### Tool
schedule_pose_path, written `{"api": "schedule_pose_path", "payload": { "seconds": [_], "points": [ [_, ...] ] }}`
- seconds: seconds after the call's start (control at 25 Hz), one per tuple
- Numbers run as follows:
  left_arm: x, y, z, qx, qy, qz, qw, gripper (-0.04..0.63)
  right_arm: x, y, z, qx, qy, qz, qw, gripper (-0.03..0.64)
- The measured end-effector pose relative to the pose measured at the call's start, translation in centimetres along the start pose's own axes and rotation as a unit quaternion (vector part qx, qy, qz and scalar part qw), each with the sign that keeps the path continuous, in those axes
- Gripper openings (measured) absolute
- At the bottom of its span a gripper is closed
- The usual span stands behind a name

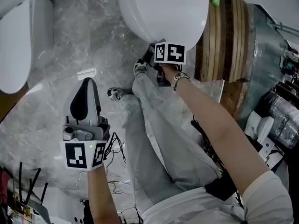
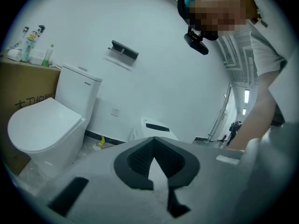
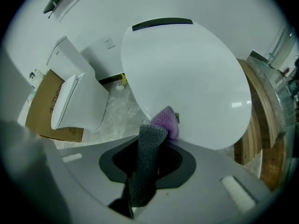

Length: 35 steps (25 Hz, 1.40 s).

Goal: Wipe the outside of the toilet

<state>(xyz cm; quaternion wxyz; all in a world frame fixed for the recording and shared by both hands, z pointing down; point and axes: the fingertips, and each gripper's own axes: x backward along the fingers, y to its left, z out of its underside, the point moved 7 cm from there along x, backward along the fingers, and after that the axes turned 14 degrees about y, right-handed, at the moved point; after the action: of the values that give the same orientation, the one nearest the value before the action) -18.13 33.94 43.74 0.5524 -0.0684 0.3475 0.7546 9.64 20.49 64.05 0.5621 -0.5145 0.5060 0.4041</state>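
Note:
A white toilet [image 1: 161, 8] fills the top middle of the head view, and its smooth oval bowl [image 3: 187, 73] looms over the right gripper view. My right gripper [image 1: 168, 53] is held up against the bowl's near underside. It is shut on a purple and grey cloth [image 3: 161, 125], whose purple end presses on the bowl's lower edge. My left gripper [image 1: 86, 87] hangs over the marble floor to the left, well away from the toilet. Its black jaws [image 2: 154, 148] are shut with nothing in them.
A second white toilet [image 1: 14, 45] stands at the left, with a cardboard box [image 3: 44, 106] behind it. A stack of wooden boards [image 1: 224, 36] rises right of the bowl. My grey-trousered legs [image 1: 159, 125] stretch below it, and cables [image 1: 117, 148] lie on the floor.

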Motion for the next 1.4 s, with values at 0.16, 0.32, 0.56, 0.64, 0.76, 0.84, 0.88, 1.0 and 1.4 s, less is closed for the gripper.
{"api": "schedule_pose_path", "payload": {
  "seconds": [0.16, 0.32, 0.56, 0.64, 0.76, 0.84, 0.88, 1.0, 1.4],
  "points": [
    [0.0, 1.3, -0.5, 0.007, -0.006, -0.003, 1.0, 0.005, -0.5, 2.2, -2.1, 0.005, -0.007, -0.008, 1.0, 0.091],
    [-1.0, 2.3, -1.6, 0.01, -0.008, 0.002, 0.9999, 0.005, -0.9, 4.0, -4.6, -0.029, -0.018, -0.025, 0.999, 0.091],
    [-4.0, 5.6, -4.9, 0.005, 0.0, 0.011, 0.9999, 0.005, -1.3, 7.1, -10.1, -0.084, -0.025, -0.06, 0.994, 0.091],
    [-5.3, 6.8, -6.6, -0.004, 0.007, 0.015, 0.9999, 0.005, -1.3, 7.9, -11.8, -0.101, -0.021, -0.066, 0.992, 0.091],
    [-7.4, 8.5, -9.9, -0.016, 0.012, 0.017, 0.9996, 0.005, -1.1, 8.9, -14.4, -0.127, -0.015, -0.077, 0.989, 0.091],
    [-8.6, 9.3, -12.2, -0.023, 0.012, 0.015, 0.9996, 0.005, -0.9, 9.6, -15.8, -0.147, -0.013, -0.085, 0.985, 0.091],
    [-9.0, 9.6, -13.3, -0.025, 0.011, 0.015, 0.9995, 0.005, -0.8, 9.8, -16.3, -0.158, -0.011, -0.087, 0.984, 0.091],
    [-10.6, 10.7, -16.5, -0.033, 0.003, 0.011, 0.9994, 0.005, -0.8, 10.7, -18.3, -0.18, -0.013, -0.087, 0.98, 0.091],
    [-16.3, 15.5, -23.9, -0.059, -0.005, 0.008, 0.9982, 0.005, -0.3, 13.6, -28.0, -0.223, -0.041, -0.106, 0.968, 0.091]
  ]
}}
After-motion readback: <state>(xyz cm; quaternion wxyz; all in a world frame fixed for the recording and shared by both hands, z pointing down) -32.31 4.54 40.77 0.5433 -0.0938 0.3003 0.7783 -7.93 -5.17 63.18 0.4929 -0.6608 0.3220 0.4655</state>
